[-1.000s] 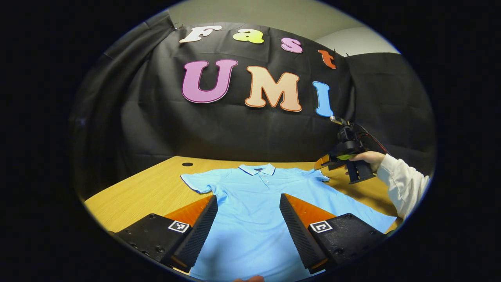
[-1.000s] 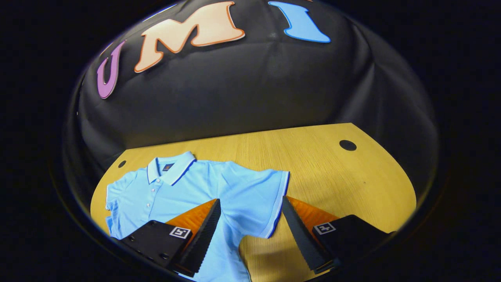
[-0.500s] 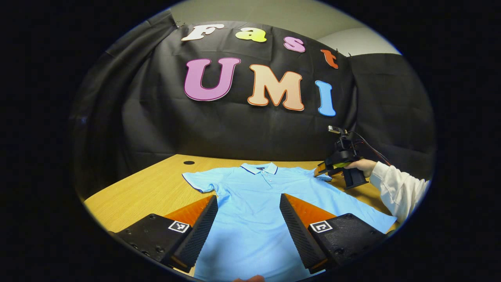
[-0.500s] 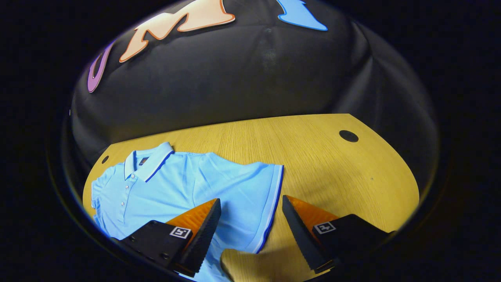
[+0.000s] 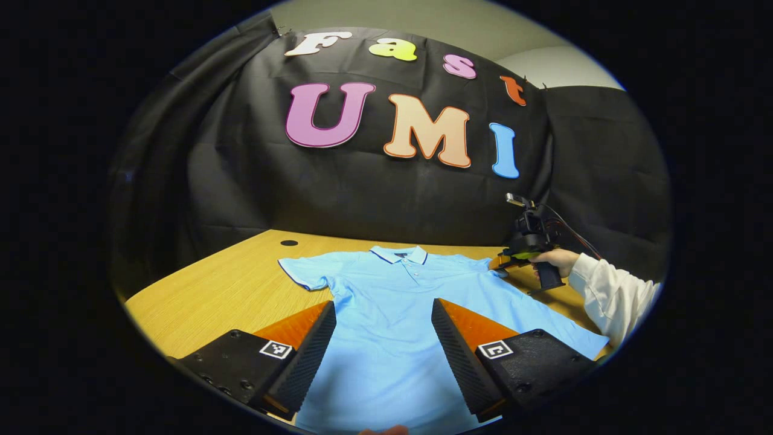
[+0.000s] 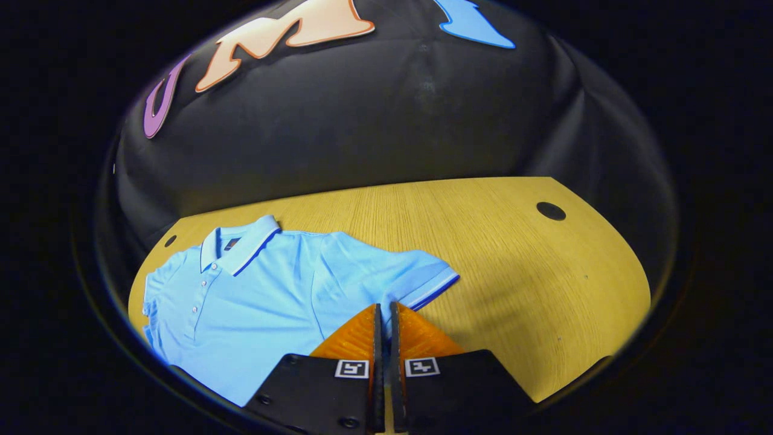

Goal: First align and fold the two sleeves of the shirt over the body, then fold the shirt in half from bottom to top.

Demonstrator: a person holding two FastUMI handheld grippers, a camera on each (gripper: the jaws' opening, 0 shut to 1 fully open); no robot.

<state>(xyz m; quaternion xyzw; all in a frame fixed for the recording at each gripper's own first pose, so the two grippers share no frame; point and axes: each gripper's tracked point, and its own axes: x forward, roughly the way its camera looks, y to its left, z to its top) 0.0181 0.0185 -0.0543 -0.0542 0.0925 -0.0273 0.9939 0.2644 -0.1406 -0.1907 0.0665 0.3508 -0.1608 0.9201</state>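
A light blue polo shirt (image 5: 392,314) lies flat and face up on the wooden table (image 5: 229,290), collar toward the booth wall. My left gripper (image 5: 383,317) hovers open above the shirt's lower body, nothing between its fingers. In the right gripper view the shirt (image 6: 253,296) spreads to the left, and its sleeve (image 6: 423,281) with the dark-striped cuff runs under my right gripper (image 6: 383,314), whose fingers are shut on that sleeve's edge. In the left gripper view the right gripper (image 5: 513,260) sits at the shirt's far right sleeve, held by a hand in a white sleeve (image 5: 610,293).
Bare wooden table (image 6: 513,254) extends to the right of the shirt, with a round cable hole (image 6: 551,211) near the far corner. Another cable hole (image 5: 289,243) lies beyond the shirt's left sleeve. The black booth wall stands behind the table.
My right gripper dropped onto the shirt's sleeve and closed on its edge, bunching the cuff slightly. My left gripper stayed open above the shirt's body, barely moving.
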